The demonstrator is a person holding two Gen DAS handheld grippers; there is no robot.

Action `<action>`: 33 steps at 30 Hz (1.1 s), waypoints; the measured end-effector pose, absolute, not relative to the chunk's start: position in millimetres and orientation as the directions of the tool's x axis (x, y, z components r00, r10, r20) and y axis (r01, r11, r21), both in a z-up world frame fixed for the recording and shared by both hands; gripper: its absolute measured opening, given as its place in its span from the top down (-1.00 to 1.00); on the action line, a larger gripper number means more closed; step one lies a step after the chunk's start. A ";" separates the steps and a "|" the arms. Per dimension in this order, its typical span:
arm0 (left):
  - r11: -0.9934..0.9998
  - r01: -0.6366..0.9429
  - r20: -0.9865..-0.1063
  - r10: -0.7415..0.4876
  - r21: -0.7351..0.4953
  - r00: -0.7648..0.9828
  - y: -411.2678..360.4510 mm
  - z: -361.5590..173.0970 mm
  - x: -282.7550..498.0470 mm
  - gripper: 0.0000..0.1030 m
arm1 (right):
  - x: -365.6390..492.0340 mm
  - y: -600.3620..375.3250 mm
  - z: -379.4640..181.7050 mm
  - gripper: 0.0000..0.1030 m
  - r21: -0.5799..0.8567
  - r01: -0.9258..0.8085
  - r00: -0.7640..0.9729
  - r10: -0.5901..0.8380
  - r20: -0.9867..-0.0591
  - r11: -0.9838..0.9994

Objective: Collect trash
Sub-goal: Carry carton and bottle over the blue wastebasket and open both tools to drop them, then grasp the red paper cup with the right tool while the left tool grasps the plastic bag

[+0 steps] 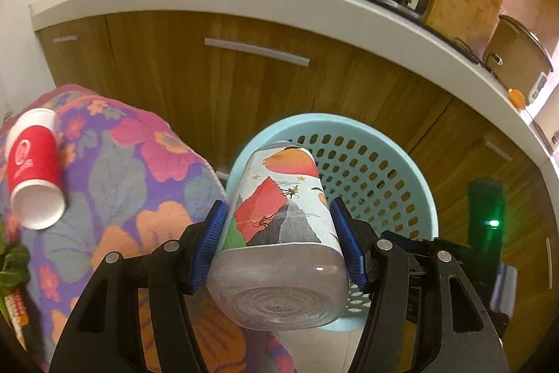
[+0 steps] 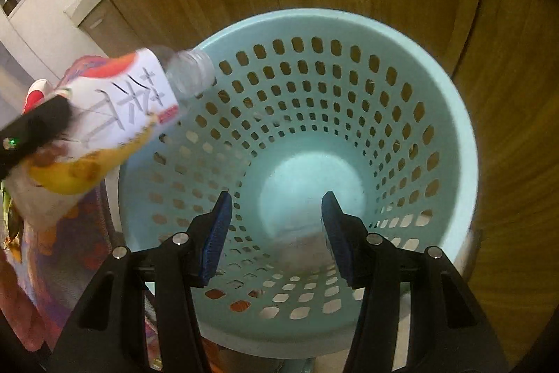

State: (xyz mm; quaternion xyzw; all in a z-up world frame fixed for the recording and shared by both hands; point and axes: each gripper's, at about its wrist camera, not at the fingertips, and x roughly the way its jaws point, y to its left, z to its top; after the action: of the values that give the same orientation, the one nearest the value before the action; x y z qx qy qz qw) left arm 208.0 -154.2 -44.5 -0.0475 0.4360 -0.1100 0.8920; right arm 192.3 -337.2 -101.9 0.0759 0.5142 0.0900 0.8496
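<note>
My left gripper (image 1: 277, 243) clamps the plastic bottle (image 1: 279, 215), neck toward the basket (image 1: 412, 170) at twelve o'clock; my right gripper (image 2: 276, 233) gapes empty. Next: release.

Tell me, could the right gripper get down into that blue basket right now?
Probably yes. The right gripper hangs open and empty above the basket, whose mouth looks clear beneath it. Only the bottle in the left gripper pokes over the rim at one side.
</note>
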 end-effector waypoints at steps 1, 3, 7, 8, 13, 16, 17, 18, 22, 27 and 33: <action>0.972 0.156 -0.773 -0.234 -0.175 0.590 -157.3 -47.3 210.7 -0.14 | 191.0 -339.0 -100.1 0.03 0.224 -0.073 0.461 0.232 -0.857 0.972; 0.975 0.160 -0.789 -0.218 -0.153 0.574 -165.4 -53.3 216.6 -0.14 | 187.8 -344.2 -95.9 0.03 0.231 -0.066 0.471 0.235 -0.851 0.971; 0.976 0.167 -0.816 -0.208 -0.138 0.539 -175.3 -61.1 223.7 -0.16 | 179.5 -352.6 -86.3 0.03 0.214 -0.041 0.501 0.205 -0.841 0.976; 0.975 0.170 -0.817 -0.215 -0.145 0.535 -175.7 -61.7 224.1 -0.13 | 177.4 -355.1 -83.4 0.03 0.209 -0.035 0.508 0.198 -0.838 0.977; 0.975 0.176 -0.809 -0.211 -0.135 0.548 -175.5 -59.6 219.5 -0.15 | 170.4 -364.5 -73.8 0.03 0.204 -0.015 0.536 0.180 -0.825 0.979; 0.974 0.171 -0.807 -0.219 -0.149 0.548 -173.2 -58.5 214.4 -0.15 | 163.7 -368.3 -65.4 0.03 0.206 -0.014 0.554 0.179 -0.813 0.978; 0.973 0.171 -0.803 -0.223 -0.153 0.553 -171.7 -57.0 211.2 -0.15 | 160.1 -369.3 -61.2 0.03 0.203 -0.014 0.562 0.175 -0.808 0.979; 0.973 0.174 -0.798 -0.226 -0.154 0.558 -170.2 -54.8 207.2 -0.15 | 158.6 -369.9 -58.6 0.03 0.202 -0.014 0.569 0.174 -0.804 0.979; 0.973 0.175 -0.778 -0.226 -0.151 0.585 -162.7 -45.4 192.7 -0.15 | 154.0 -370.9 -47.9 0.03 0.208 -0.018 0.589 0.178 -0.789 0.978; 0.969 0.162 -0.746 -0.246 -0.184 0.619 -142.6 -30.7 170.6 -0.15 | 145.5 -363.8 -34.6 0.03 0.199 -0.030 0.607 0.176 -0.775 0.979; 0.967 0.147 -0.699 -0.252 -0.208 0.669 -114.1 -9.6 138.2 -0.18 | 137.6 -340.9 -20.5 0.03 0.180 -0.078 0.632 0.188 -0.752 0.981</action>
State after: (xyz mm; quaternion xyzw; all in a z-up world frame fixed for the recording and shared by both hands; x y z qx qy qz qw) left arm 138.2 -114.1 -9.6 -0.0670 0.3915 -0.1095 0.9112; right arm 137.6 -340.9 -20.5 0.0650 0.4225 0.0738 0.9010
